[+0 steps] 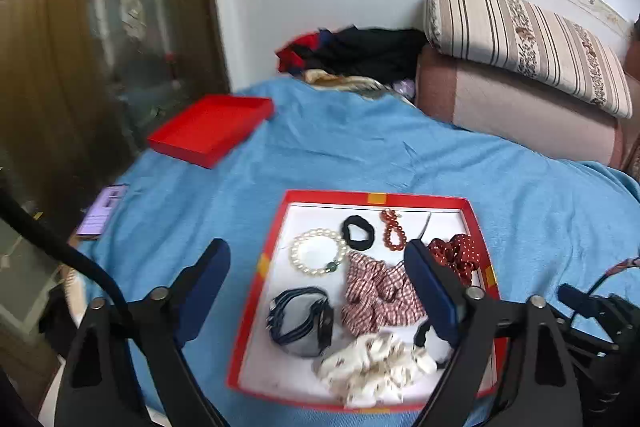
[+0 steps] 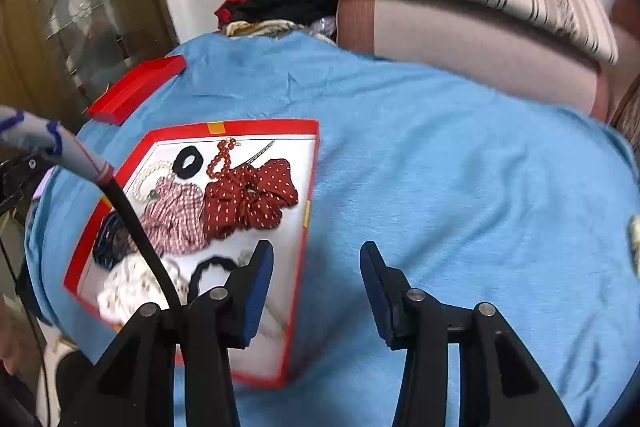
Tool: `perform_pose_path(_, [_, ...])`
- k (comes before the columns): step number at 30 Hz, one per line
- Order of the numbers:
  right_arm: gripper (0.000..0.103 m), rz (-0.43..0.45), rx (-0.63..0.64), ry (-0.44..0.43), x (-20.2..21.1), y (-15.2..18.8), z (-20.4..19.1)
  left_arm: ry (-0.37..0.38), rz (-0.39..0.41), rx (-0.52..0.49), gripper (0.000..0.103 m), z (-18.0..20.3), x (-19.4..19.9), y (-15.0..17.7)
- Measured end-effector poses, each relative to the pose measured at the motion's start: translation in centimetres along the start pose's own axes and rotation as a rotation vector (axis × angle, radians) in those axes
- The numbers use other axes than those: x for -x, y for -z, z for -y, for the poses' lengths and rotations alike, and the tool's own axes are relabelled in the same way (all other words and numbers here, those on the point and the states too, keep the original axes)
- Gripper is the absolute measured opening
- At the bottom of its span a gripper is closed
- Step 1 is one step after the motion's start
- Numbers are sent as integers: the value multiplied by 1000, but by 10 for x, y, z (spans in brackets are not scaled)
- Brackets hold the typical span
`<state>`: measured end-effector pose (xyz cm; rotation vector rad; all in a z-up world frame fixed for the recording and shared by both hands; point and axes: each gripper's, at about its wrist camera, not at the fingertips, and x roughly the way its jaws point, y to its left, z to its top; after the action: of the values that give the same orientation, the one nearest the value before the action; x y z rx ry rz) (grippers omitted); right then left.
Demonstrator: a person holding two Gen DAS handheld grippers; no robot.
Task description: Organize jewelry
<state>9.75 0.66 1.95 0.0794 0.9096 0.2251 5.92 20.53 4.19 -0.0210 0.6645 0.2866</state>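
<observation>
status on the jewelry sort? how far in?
Done: pearl bracelet, red bead bracelet and scrunchies lie in the red box. In hand: nothing; left tool and right tool are both open and empty. Left: the lid sits apart on the blue sheet.

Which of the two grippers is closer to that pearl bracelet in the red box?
Left. The left gripper hangs open right over the box, the pearl bracelet showing between its fingers. The right gripper is open over the box's right edge and the blue cloth, well off from the bracelet.
</observation>
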Motion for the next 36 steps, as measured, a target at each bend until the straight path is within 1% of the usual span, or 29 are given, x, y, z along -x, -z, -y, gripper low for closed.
perform_pose_path(2, [51, 2, 18, 4, 12, 8, -1, -15, 26, 8, 91, 0, 18, 5])
perform_pose_path(3, [51, 1, 26, 3, 18, 13, -1, -22, 34, 18, 95, -2, 26, 6])
perform_pose_path(4, [52, -1, 32, 0, 20, 13, 7, -28, 45, 33, 98, -3, 36, 9])
perform_pose_path(6, [52, -6, 45, 2, 28, 22, 7, -33, 61, 51, 99, -5, 50, 13])
perform_pose_path(7, [52, -7, 50, 3, 32, 25, 7, -55, 68, 63, 100, -6, 58, 15])
perform_pose_path(10, [52, 7, 58, 5, 41, 33, 6, -92, 87, 64, 101, -5, 74, 18])
perform_pose_path(14, [53, 31, 70, 16, 54, 40, 1, -78, 91, 63, 101, -2, 91, 23])
perform_pose_path(18, [55, 39, 72, 15, 63, 46, -4, -100, 117, 57, 101, 2, 108, 30])
perform_pose_path(23, [55, 49, 79, 31, 68, 51, -6, -100, 133, 54, 101, 8, 120, 37])
perform_pose_path(29, [56, 50, 68, 43, 71, 55, -5, -129, 183, 45, 103, 14, 130, 43])
perform_pose_path(36, [56, 35, 64, 54, 69, 58, -5, -100, 148, 56, 103, 15, 129, 47])
